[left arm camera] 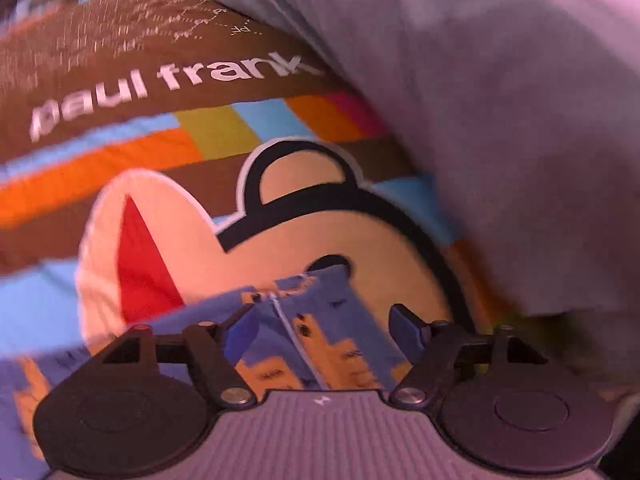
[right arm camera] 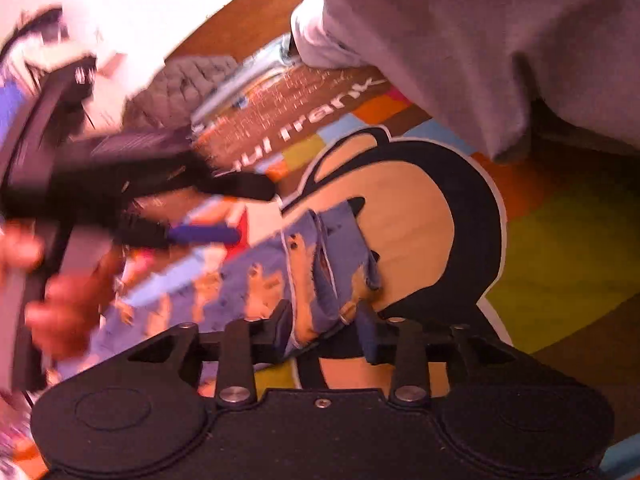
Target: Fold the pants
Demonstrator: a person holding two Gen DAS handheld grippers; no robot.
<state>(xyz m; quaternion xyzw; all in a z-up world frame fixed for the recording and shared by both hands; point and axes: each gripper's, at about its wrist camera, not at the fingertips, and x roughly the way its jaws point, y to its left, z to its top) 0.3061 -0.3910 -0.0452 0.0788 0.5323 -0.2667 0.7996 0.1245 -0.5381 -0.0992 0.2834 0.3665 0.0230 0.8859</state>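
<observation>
Pants [left arm camera: 308,344], small, blue with orange print, lie on the printed bedspread [left arm camera: 120,80] over its cartoon face, partly hidden behind both gripper bodies and blurred. Their long axis runs from the lower left toward the face. The left gripper [left arm camera: 320,320] hovers over them, fingers spread apart, gripping nothing. The right gripper [right arm camera: 326,332] brackets a bunched edge; whether it pinches, I cannot tell. A grey garment [right arm camera: 480,40] covers the bedspread's far right.
</observation>
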